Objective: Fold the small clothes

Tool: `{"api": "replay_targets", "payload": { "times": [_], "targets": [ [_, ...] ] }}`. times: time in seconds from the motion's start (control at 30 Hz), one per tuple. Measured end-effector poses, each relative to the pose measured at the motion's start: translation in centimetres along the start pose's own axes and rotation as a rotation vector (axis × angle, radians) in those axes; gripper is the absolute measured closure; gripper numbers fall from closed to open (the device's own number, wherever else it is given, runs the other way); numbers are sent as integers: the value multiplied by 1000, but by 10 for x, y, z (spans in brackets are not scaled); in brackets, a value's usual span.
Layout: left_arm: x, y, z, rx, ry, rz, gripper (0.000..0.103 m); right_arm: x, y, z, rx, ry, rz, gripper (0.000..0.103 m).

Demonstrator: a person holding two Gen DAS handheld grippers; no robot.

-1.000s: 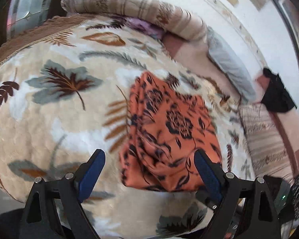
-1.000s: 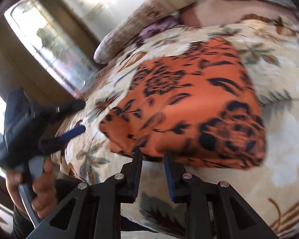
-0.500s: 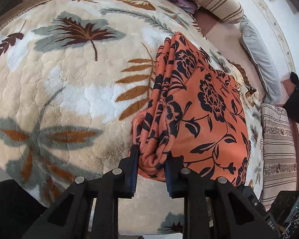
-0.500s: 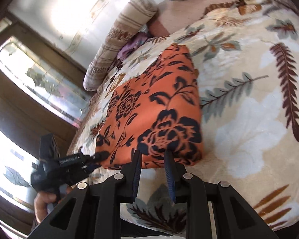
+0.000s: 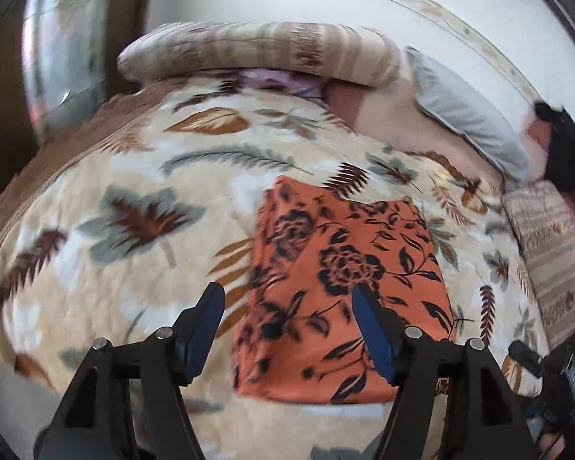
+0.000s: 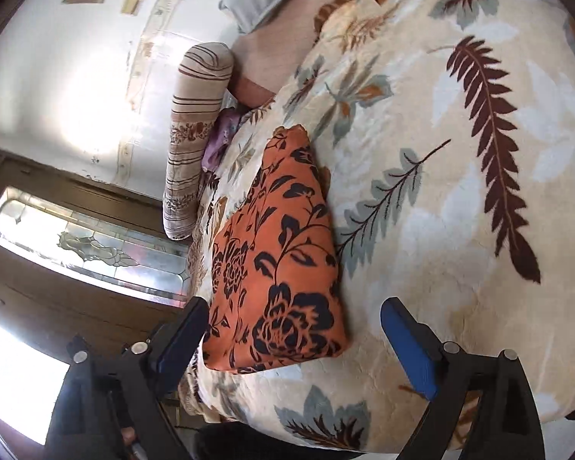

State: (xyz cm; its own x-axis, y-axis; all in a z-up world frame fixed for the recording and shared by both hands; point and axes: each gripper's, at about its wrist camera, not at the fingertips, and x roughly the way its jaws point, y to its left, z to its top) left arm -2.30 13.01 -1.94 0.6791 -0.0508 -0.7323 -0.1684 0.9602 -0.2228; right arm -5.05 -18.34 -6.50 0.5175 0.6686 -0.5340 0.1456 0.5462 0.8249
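Observation:
An orange garment with black flowers (image 5: 345,283) lies folded into a rectangle on the leaf-patterned blanket (image 5: 134,199). It also shows in the right wrist view (image 6: 276,264). My left gripper (image 5: 287,318) is open and empty, held above the garment's near left part. My right gripper (image 6: 293,337) is open and empty, with the garment's near corner between its fingers; I cannot tell whether they touch it.
A striped rolled bolster (image 5: 257,53) and a grey pillow (image 5: 467,111) lie at the far side by the wall. A striped cushion (image 5: 552,253) and a black object (image 5: 567,149) are at the right. A window (image 6: 88,245) is on the left. The bed edge is near.
Both grippers were shut on the garment's near edge half a second ago. Both have let go, opened, and drawn back from it. The garment stays folded on the blanket.

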Motion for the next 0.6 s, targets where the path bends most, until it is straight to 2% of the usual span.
{"api": "replay_targets", "payload": {
  "times": [0.07, 0.17, 0.23, 0.27, 0.3, 0.33, 0.37, 0.43, 0.53, 0.57, 0.6],
  "targets": [
    [21, -11, 5, 30, 20, -5, 33, 15, -1, 14, 18, 67, 31, 10],
    [56, -15, 0, 82, 39, 57, 33, 41, 1, 29, 22, 135, 25, 10],
    [79, -6, -11, 90, 112, 99, 33, 65, -2, 36, 32, 202, 54, 10],
    [91, 5, -17, 52, 158, 98, 32, 75, -6, 36, 42, 220, 35, 10],
    [94, 14, -20, 1, 158, 64, 31, 87, -10, 35, 49, 247, 2, 16],
    [95, 24, -22, -50, 159, 30, 31, 96, -8, 32, 25, 273, -2, 51],
    [96, 28, -22, -66, 162, 25, 31, 102, 0, 27, -29, 304, 1, 62],
    [95, 27, -24, -49, 153, 25, 31, 100, 27, 14, -189, 285, -110, 69],
    [95, 24, -29, -17, 128, 28, 30, 103, 63, -9, -475, 235, -337, 71],
    [95, 24, -30, -19, 126, 22, 30, 110, 62, -13, -506, 250, -374, 71],
    [95, 24, -30, -20, 126, 18, 30, 116, 55, -13, -484, 274, -372, 65]
  ]
}}
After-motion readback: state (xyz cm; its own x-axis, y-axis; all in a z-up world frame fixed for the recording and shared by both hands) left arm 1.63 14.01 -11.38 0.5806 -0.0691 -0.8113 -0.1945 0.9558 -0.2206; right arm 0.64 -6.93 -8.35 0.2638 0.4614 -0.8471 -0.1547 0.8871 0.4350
